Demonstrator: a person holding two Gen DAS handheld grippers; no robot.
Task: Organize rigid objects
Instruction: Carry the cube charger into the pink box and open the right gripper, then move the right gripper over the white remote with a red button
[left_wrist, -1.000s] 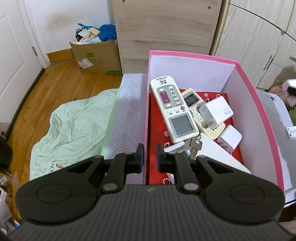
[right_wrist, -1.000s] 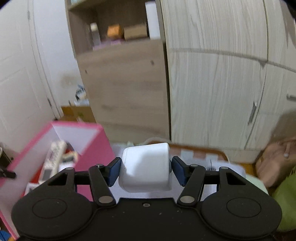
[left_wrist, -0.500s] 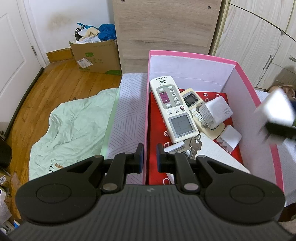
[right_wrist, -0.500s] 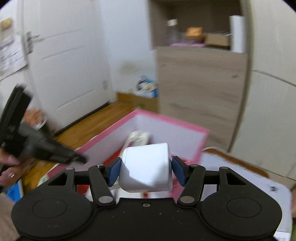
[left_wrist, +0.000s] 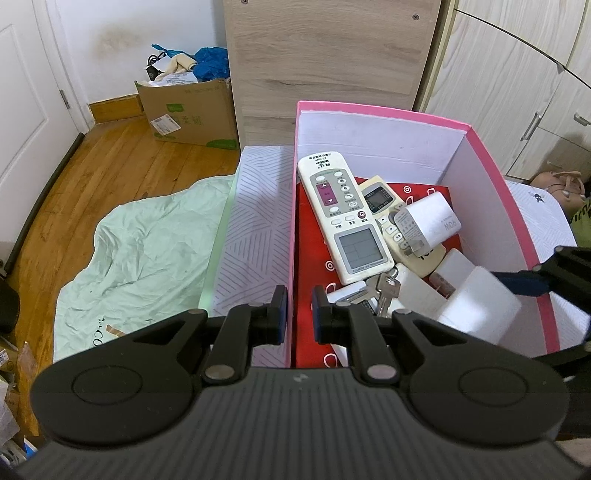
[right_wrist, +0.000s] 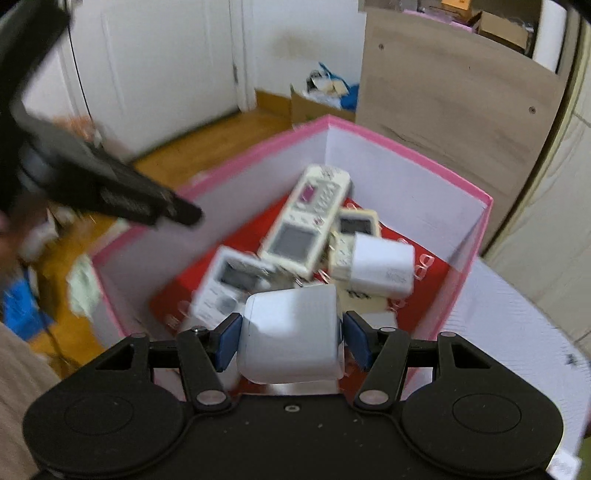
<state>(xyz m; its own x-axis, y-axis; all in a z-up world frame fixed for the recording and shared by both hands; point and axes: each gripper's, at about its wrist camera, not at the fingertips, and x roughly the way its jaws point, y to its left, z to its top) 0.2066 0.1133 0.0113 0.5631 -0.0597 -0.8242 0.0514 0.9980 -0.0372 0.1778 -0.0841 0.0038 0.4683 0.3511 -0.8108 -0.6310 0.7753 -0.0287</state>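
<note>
— Blue-padded right gripper (right_wrist: 291, 341), black-framed: clamped on what?
— Clamped on a white rounded plastic block (right_wrist: 291, 334), pads pressed to both its flanks; carried just above the near-right corner of the pink cardboard box with white inner walls (right_wrist: 399, 173).
— And from the left wrist view?
— Same white block (left_wrist: 480, 308), blurred, poised over the box's right wall (left_wrist: 513, 221), one blue pad touching its far side.
— Black left gripper (left_wrist: 298, 314)?
— Nearly closed, pinching the box's thin left wall, one pad outside, one inside.
— Inside the box?
— Lying on the red patterned floor: long white remote control with purple panel and grey screen (left_wrist: 343, 218), leaning toward the far-left corner; cream remote (left_wrist: 384, 206) just beside it, partly under a white square charger with metal prongs (left_wrist: 428, 225); silver keys (left_wrist: 384, 290) at the long remote's near end.
— Around the box?
— Striped white cloth (left_wrist: 255, 229) underneath, pale green sheet (left_wrist: 147, 258) on the wooden floor (left_wrist: 110, 162), brown cardboard carton (left_wrist: 188, 110) near the wood-grain cabinet (left_wrist: 325, 51).
</note>
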